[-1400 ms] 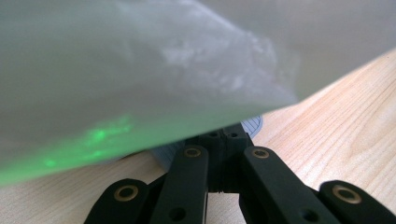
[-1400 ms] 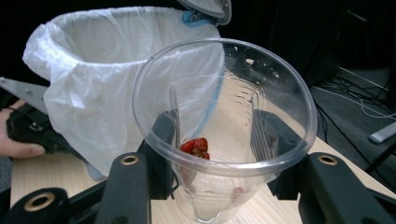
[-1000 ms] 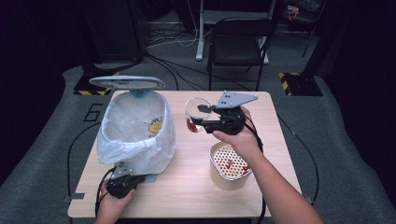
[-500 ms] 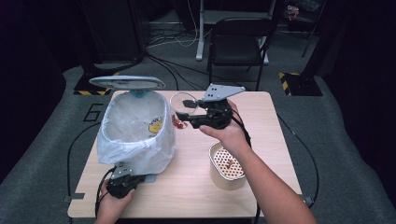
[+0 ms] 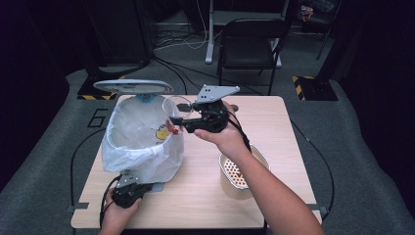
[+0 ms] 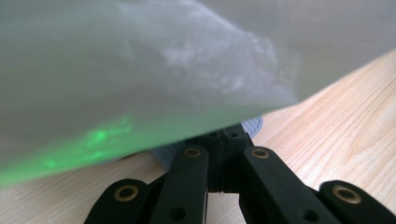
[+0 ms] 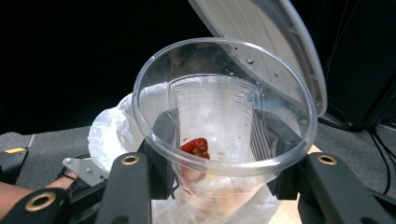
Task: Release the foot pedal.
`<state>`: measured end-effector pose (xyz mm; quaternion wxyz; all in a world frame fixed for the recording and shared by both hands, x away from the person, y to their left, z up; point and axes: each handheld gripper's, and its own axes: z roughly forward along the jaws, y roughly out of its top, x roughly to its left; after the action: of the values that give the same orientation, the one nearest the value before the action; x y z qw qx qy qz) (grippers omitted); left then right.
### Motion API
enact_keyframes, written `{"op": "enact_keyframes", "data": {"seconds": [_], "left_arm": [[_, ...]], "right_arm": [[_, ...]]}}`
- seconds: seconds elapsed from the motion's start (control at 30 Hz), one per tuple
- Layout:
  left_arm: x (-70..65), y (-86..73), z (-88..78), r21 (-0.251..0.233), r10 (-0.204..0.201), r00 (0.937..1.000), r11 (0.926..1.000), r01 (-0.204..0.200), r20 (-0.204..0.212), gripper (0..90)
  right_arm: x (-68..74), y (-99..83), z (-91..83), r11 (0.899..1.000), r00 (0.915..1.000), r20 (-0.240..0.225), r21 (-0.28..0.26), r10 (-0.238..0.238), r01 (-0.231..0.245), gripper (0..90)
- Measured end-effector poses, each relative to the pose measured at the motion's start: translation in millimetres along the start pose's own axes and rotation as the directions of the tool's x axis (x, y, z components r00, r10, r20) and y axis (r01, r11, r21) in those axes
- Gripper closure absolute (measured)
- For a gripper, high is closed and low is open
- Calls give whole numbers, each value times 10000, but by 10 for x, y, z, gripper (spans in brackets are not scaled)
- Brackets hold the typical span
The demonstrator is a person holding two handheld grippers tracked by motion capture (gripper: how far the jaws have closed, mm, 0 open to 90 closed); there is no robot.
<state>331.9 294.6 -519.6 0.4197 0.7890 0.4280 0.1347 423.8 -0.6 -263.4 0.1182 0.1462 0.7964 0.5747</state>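
The right hand-held gripper [image 5: 182,122] clamps a clear cup [image 7: 219,135], tilted at the bin [image 5: 142,142] rim, red scraps [image 7: 196,147] inside: emptying seems not yet done. The left hand-held gripper [image 5: 128,188], jaws closed, pins the bin's pedal [image 6: 252,125] on the surface [image 5: 195,196].

1. The clear plastic cup [image 7: 219,130] lies tipped on its side, mouth facing the right gripper view, red scraps [image 7: 196,146] inside.
2. It hangs above the rim of the white-bagged bin [image 5: 142,142], whose lid [image 5: 133,86] stands open.
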Motion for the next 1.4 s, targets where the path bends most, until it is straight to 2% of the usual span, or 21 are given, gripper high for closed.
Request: {"op": "enact_keyframes", "data": {"seconds": [0.03,0.07,0.3,0.6,0.7,0.77,0.9,0.93,0.97,1.0,1.2,1.23,1.27,1.4], "left_arm": [[0,0,2,-14,6,10000,10000,-6,44,900],[-15,-7,0,30,-252,9996,9997,252,-82,900],[-3,-5,-4,43,-120,9999,9999,120,-94,900],[-8,-7,-1,-9,-193,9998,9998,193,-67,900],[-14,-11,-2,43,-337,9994,9994,337,-44,900],[-6,-5,0,-22,-108,9999,9999,108,-25,900],[-11,-8,0,-30,-229,9997,9997,229,-57,900],[0,-6,-3,2,-90,9999,10000,90,-95,900],[24,1,-9,66,246,9996,9997,-245,-120,900],[13,-2,-5,24,77,9999,10000,-77,-68,900],[12,-2,-5,28,71,9999,10000,-71,-78,900],[9,-4,-5,19,20,10000,10000,-19,-86,900],[-7,-8,-1,-14,-201,9998,9998,201,-58,900],[-15,-9,-1,-20,-235,9997,9997,235,-61,900]], "right_arm": [[4,3,20,10000,10000,0,5,-23,23,524],[5,6,39,10000,10000,-9,19,-56,56,525],[-2,30,182,10000,9998,-203,-7,32,-32,524],[37,35,423,9999,9989,-442,33,123,-121,522],[49,27,499,9999,9989,-461,112,121,-116,519],[51,19,550,9999,9989,-459,117,127,-121,516],[62,-5,668,9994,9986,-457,204,275,-265,507],[63,-7,689,9993,9984,-484,226,306,-295,504],[69,-9,719,9990,9981,-481,254,377,-366,500],[81,-9,749,9988,9982,-441,278,416,-404,494],[133,-27,909,9989,9990,-272,310,355,-346,459],[136,-30,926,9991,9992,-269,297,305,-297,456],[145,-36,943,9987,9989,-272,344,373,-364,451],[169,-46,995,9985,9987,-314,388,408,-396,419]]}}
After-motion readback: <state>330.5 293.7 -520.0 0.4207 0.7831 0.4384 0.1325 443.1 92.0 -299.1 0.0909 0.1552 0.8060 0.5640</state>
